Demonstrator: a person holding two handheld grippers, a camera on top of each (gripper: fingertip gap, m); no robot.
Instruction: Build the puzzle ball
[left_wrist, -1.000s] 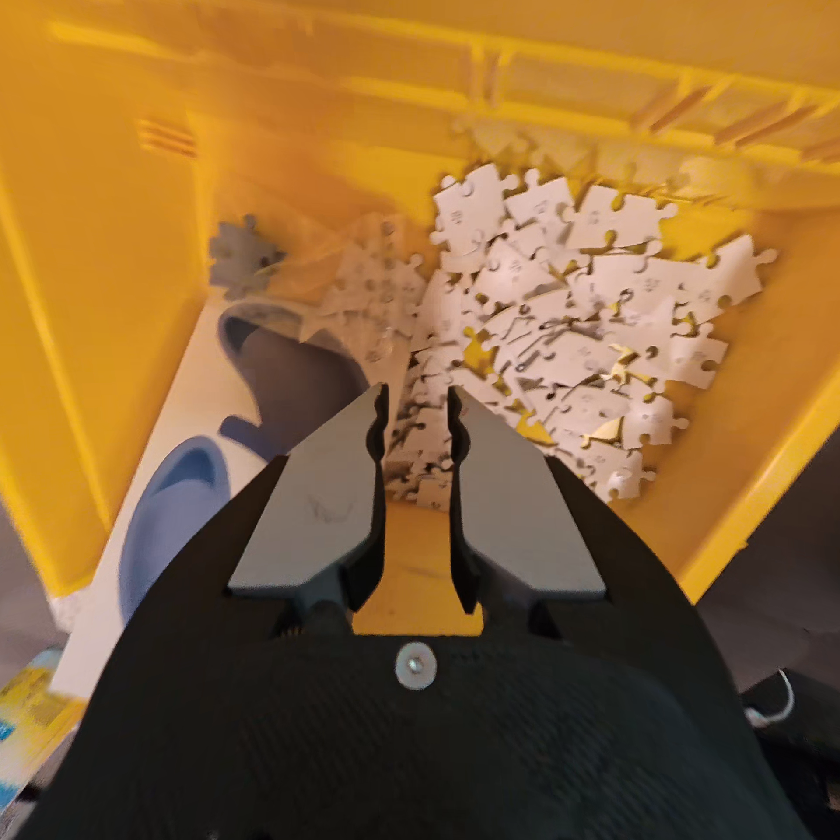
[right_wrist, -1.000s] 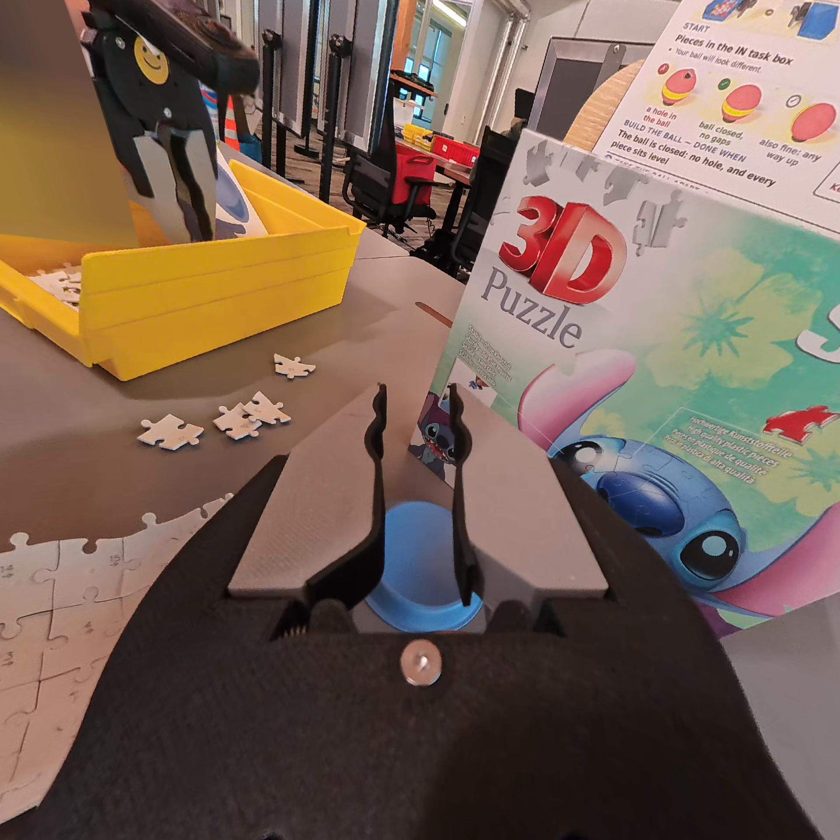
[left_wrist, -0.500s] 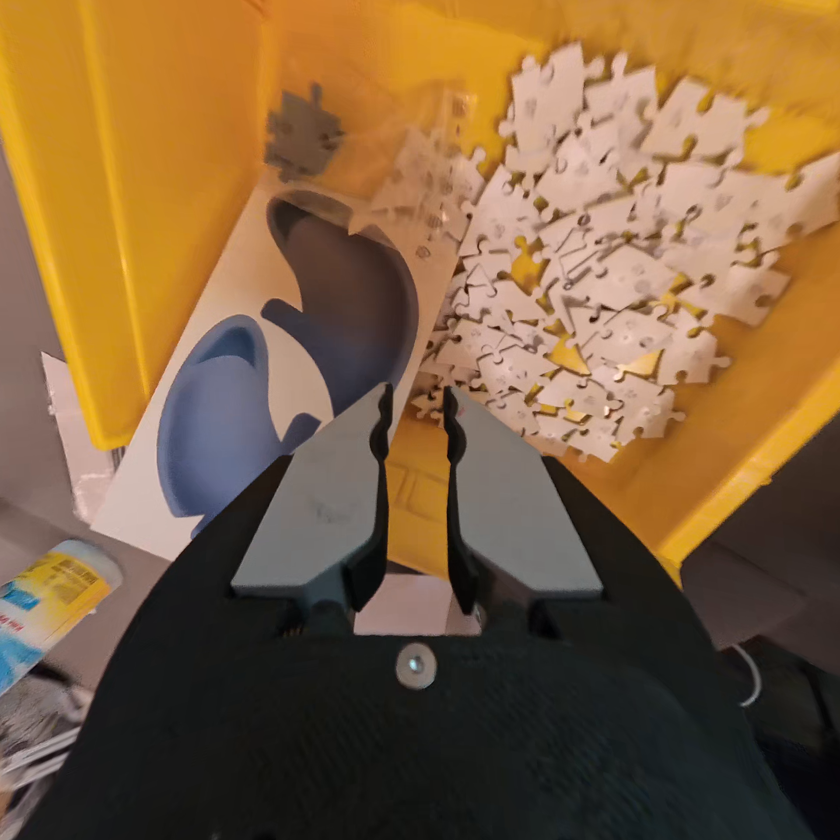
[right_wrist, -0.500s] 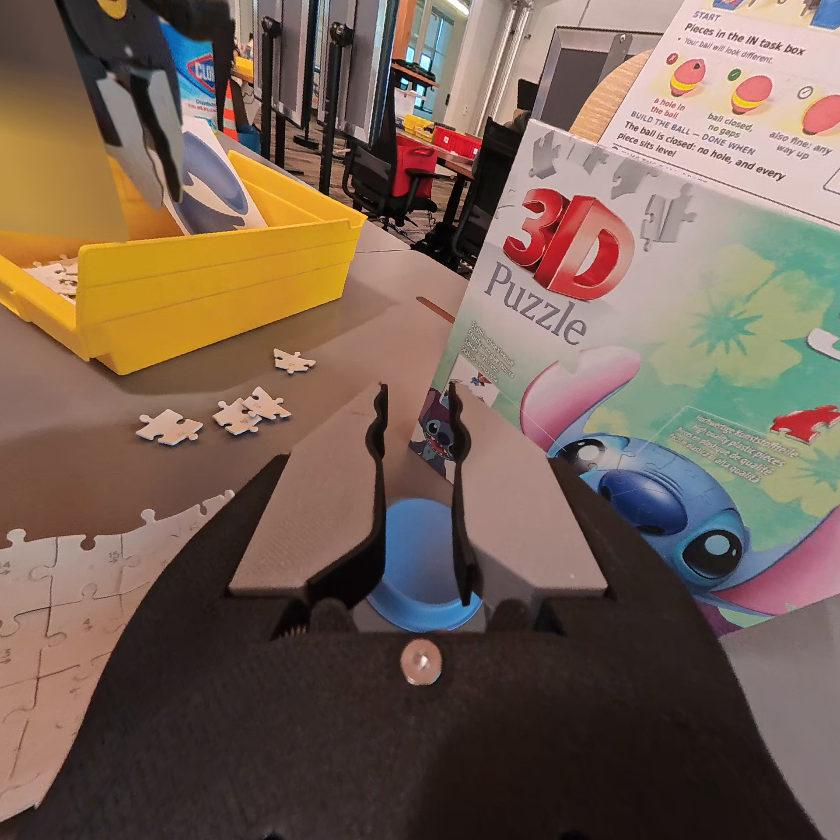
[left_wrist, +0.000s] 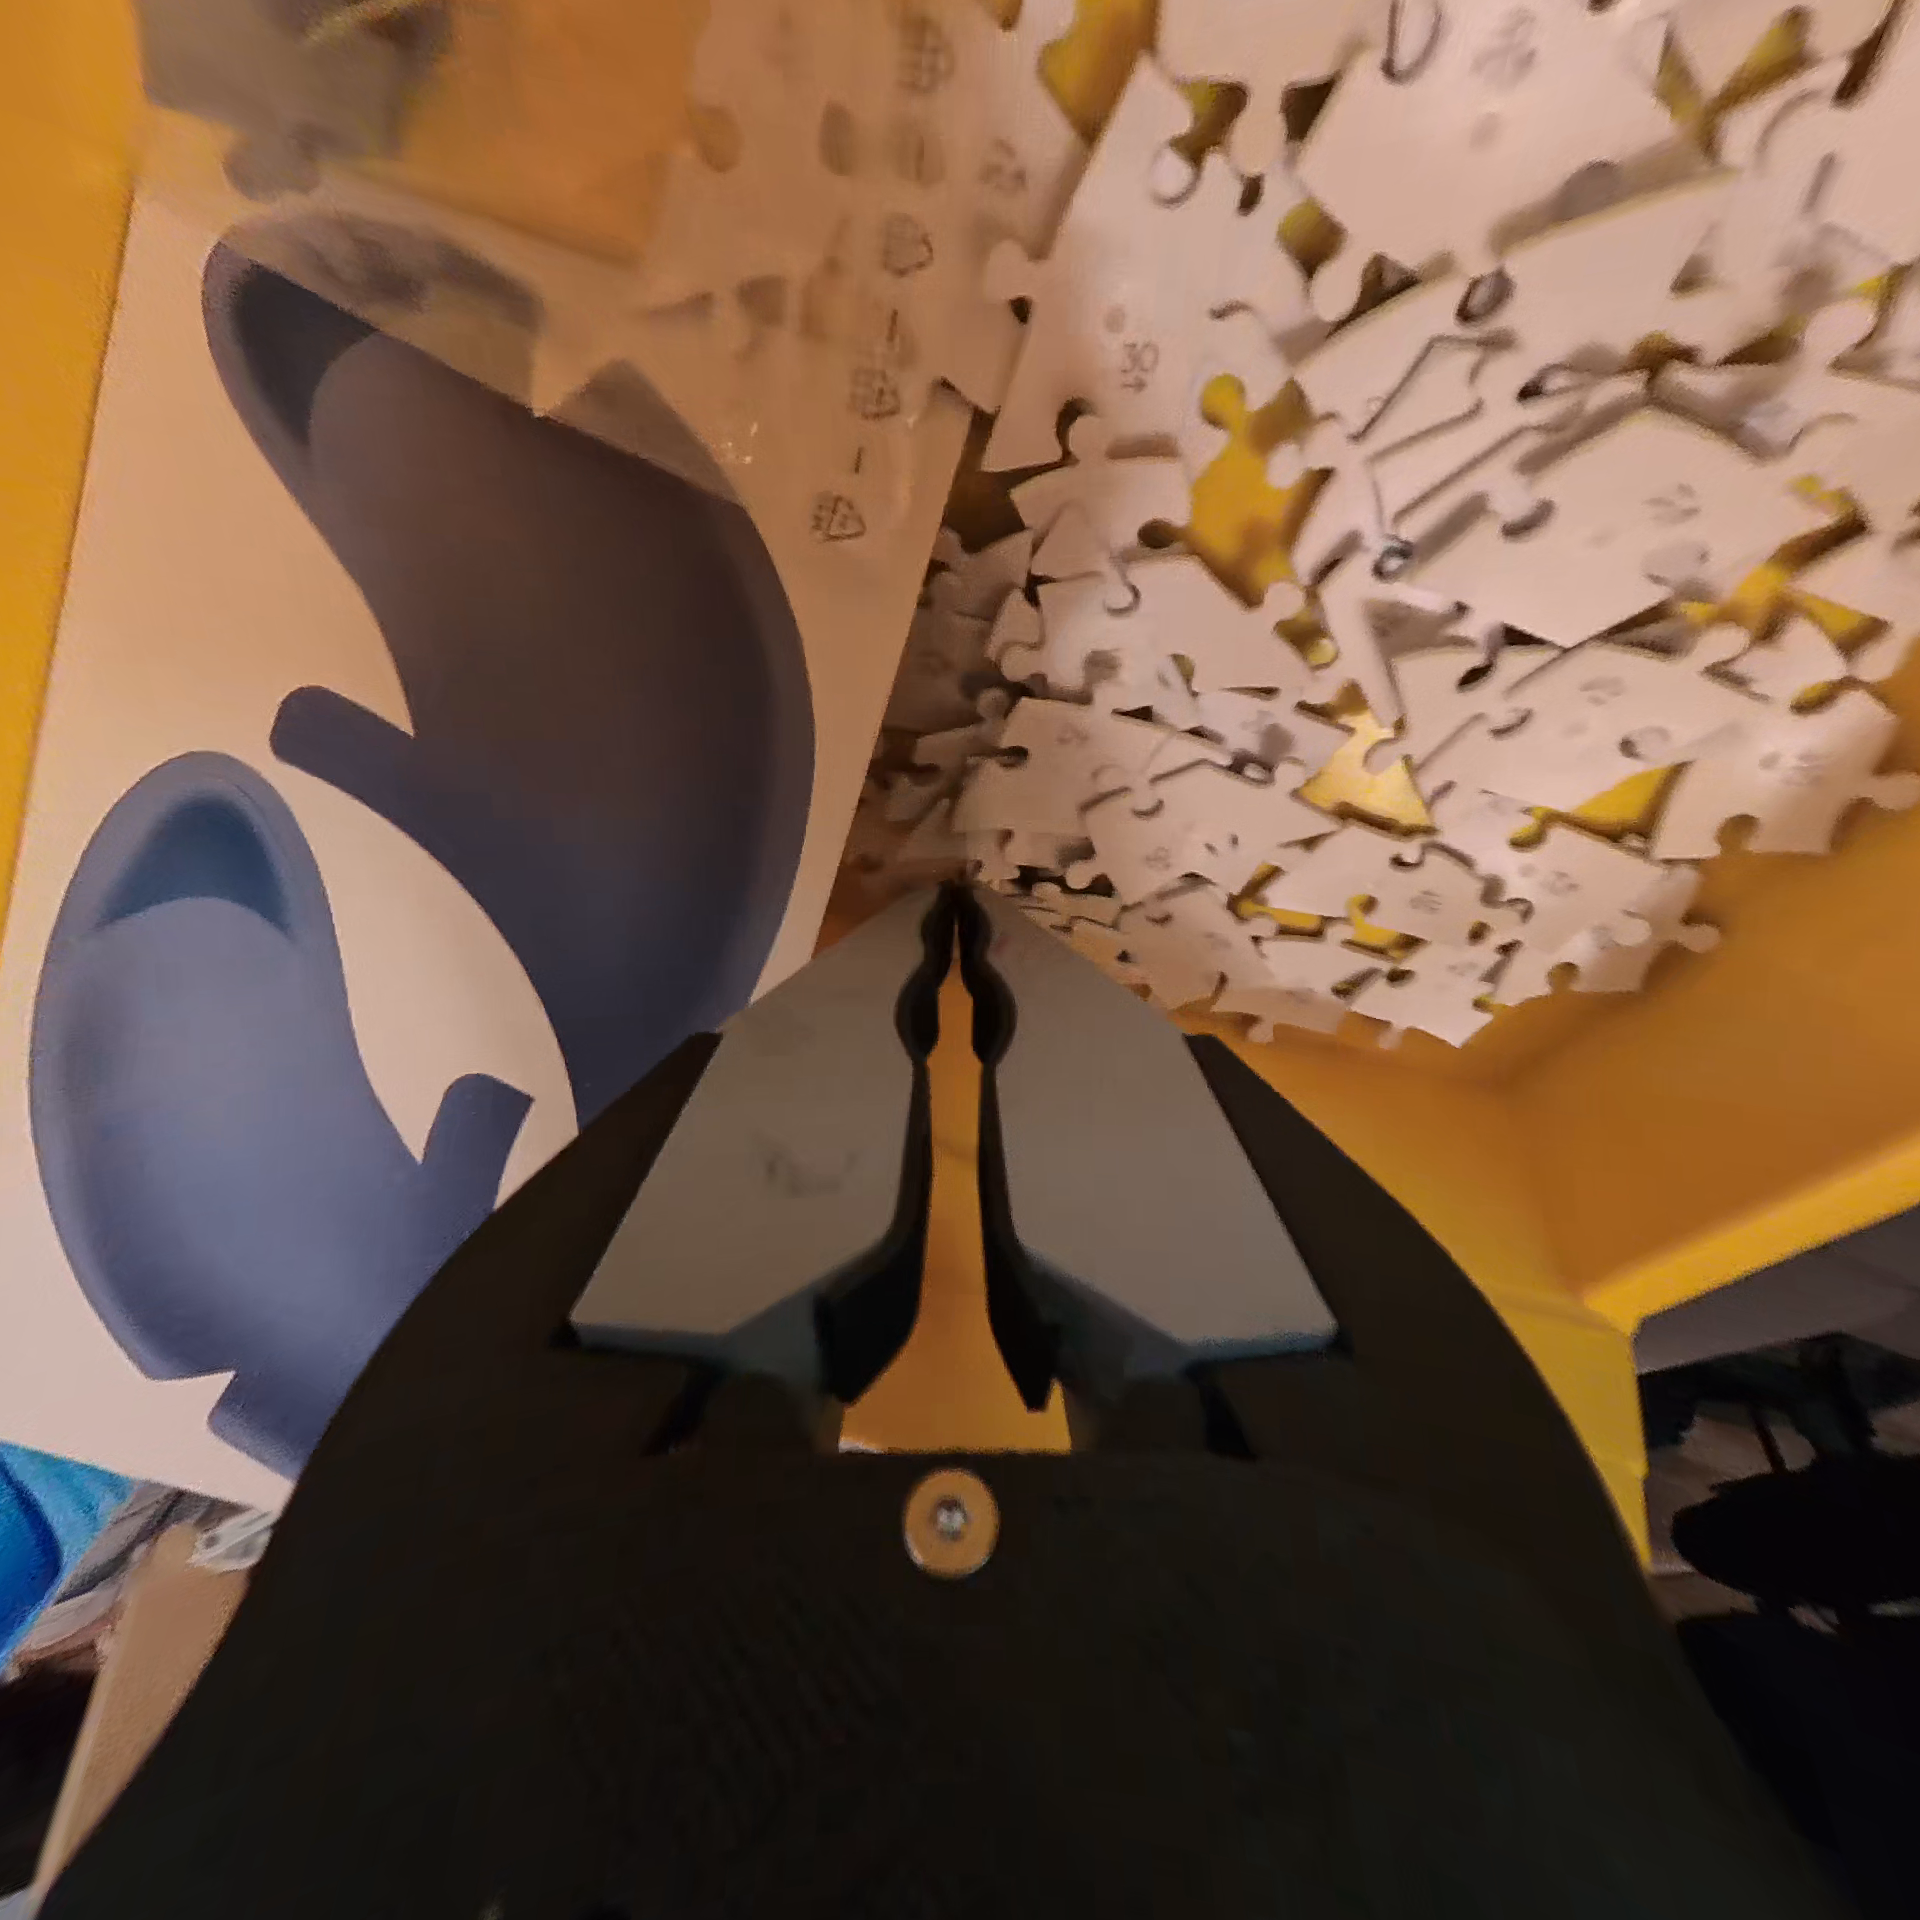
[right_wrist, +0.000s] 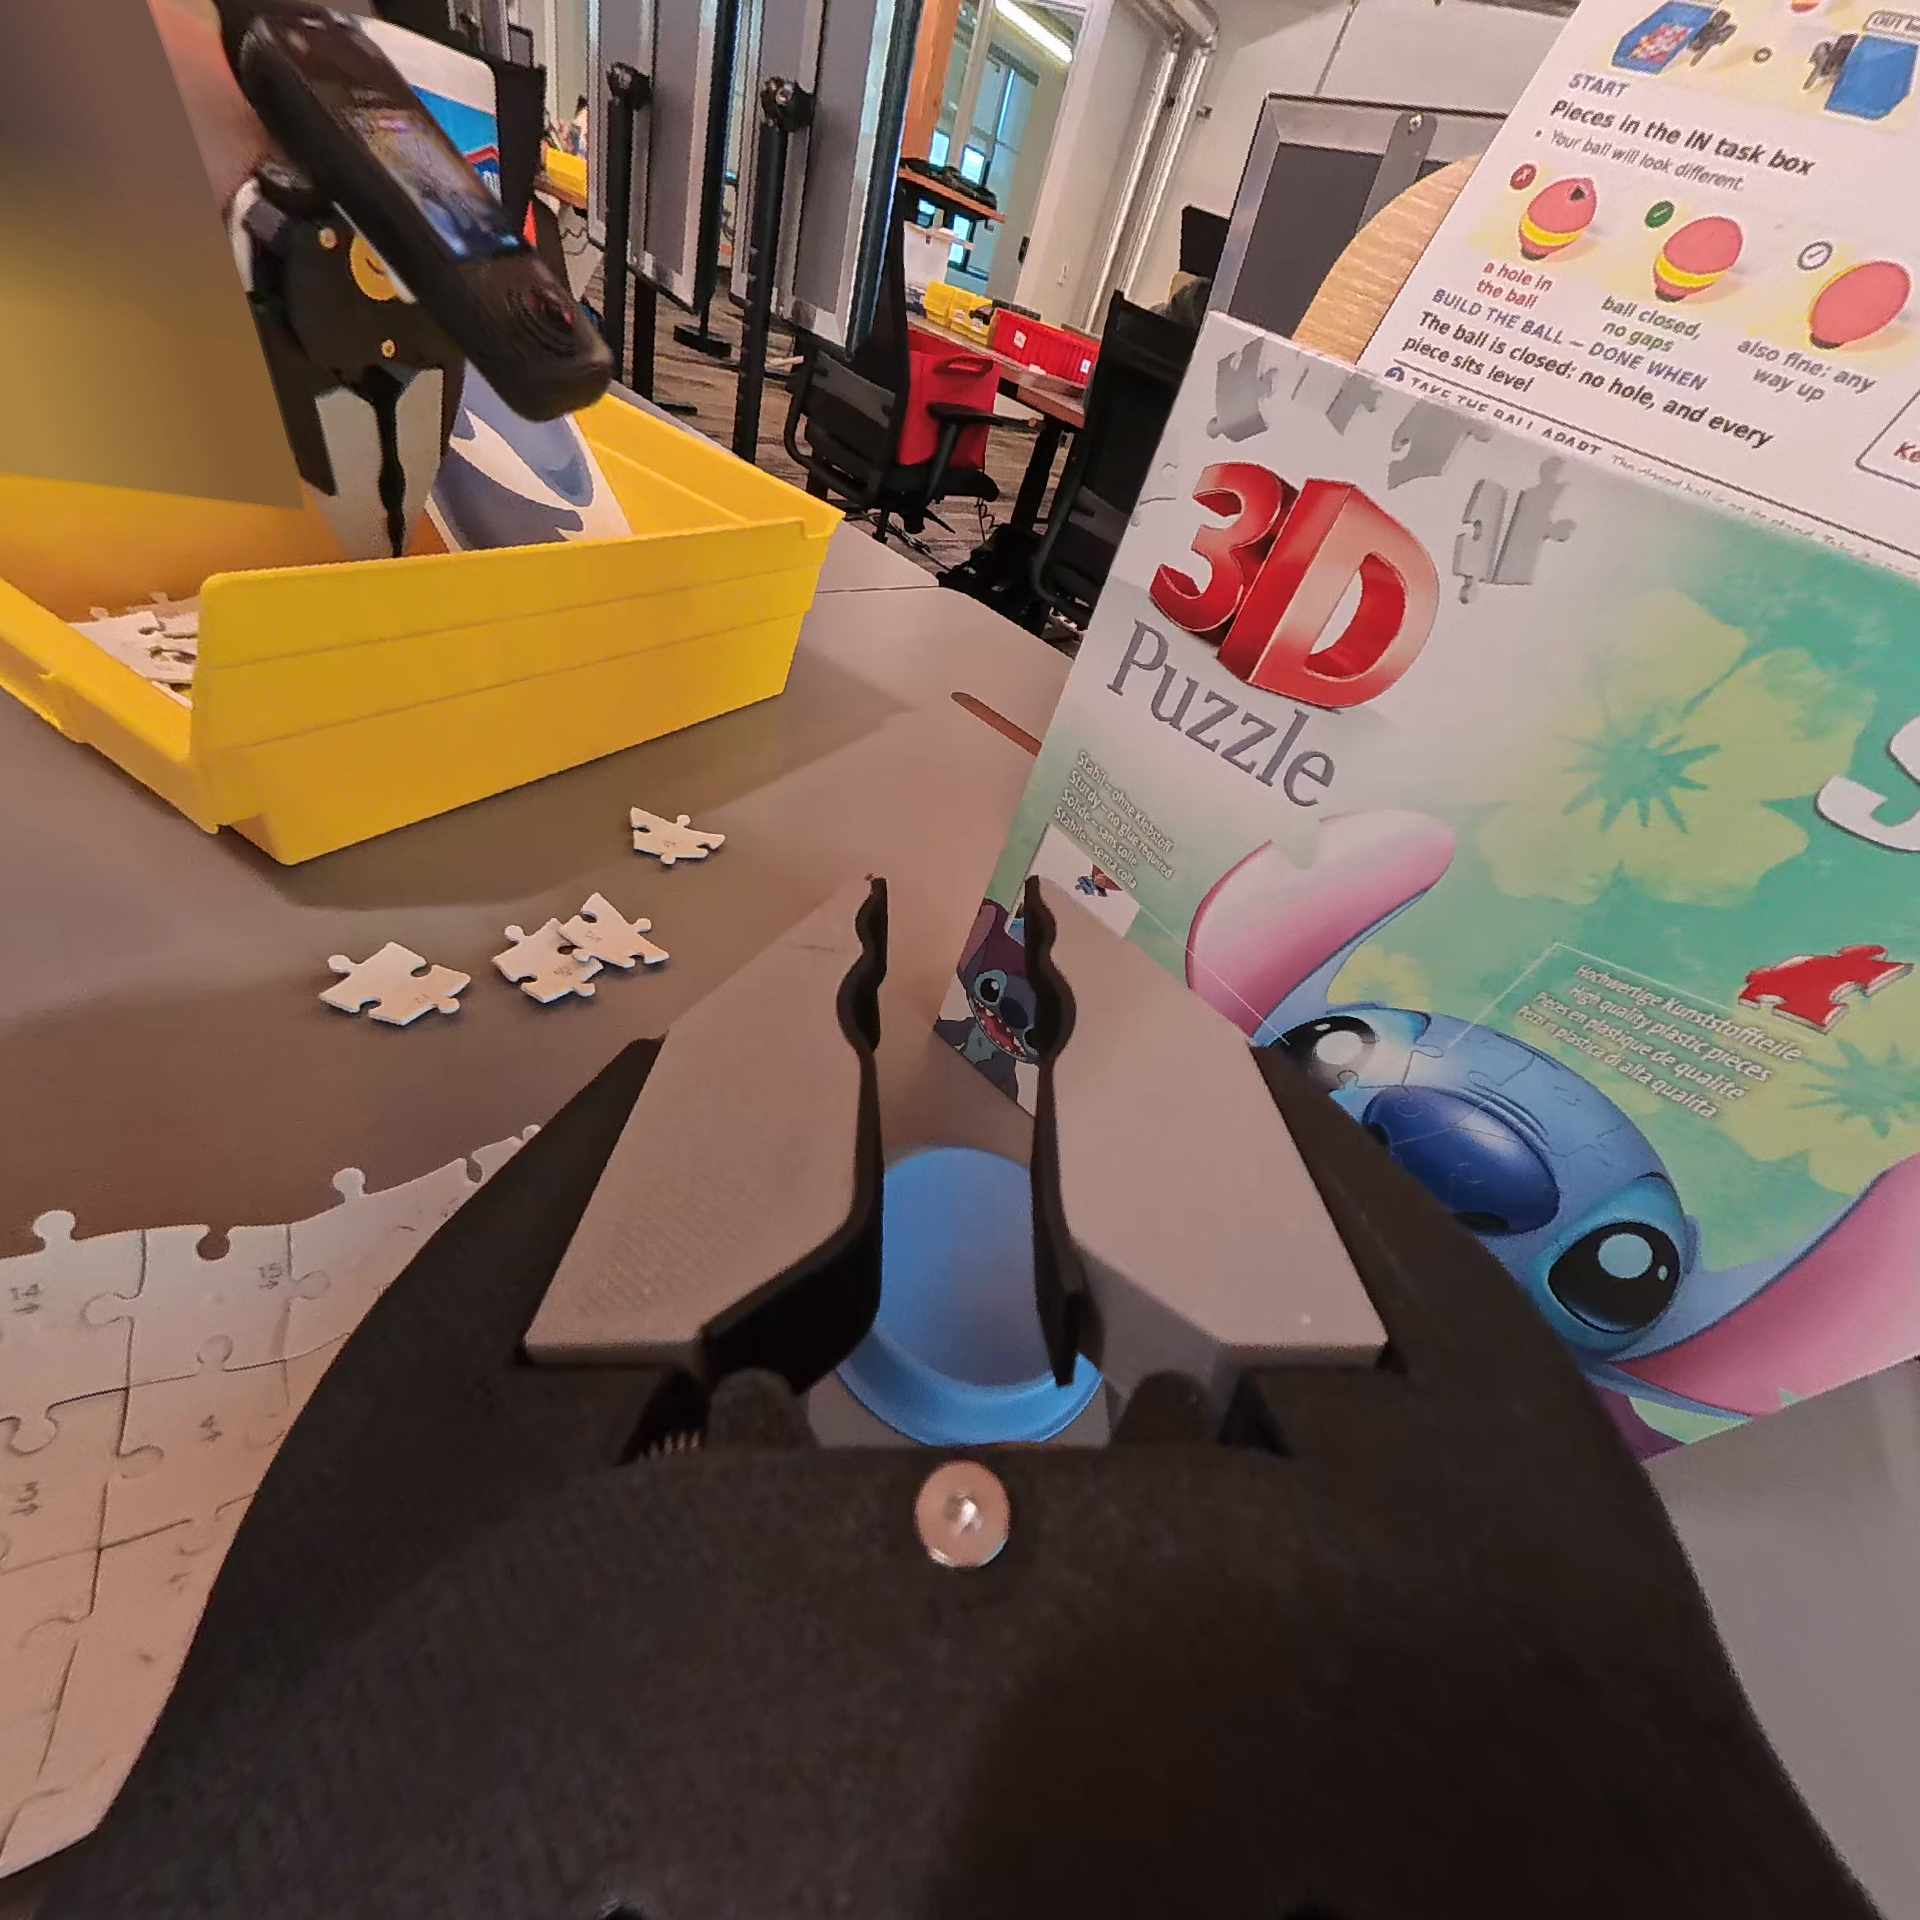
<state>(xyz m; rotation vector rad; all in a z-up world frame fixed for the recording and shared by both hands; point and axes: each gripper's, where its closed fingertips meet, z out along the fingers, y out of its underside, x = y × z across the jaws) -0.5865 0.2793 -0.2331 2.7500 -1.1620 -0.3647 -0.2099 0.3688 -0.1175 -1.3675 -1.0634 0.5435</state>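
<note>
With its jaws pinched together at the edge of the puzzle pieces heaped in the yellow bin, the left gripper may lift several overlapping pieces or none, while the right gripper idles half-open.

Each gripper has a black textured body, two grey wedge fingers with wavy black inner edges, one silver screw.

The left wrist view looks steeply down, very close, into the yellow bin of puzzle pieces. The right wrist view sits low over the table, facing the puzzle box. Both 2 views share the bin.
</note>
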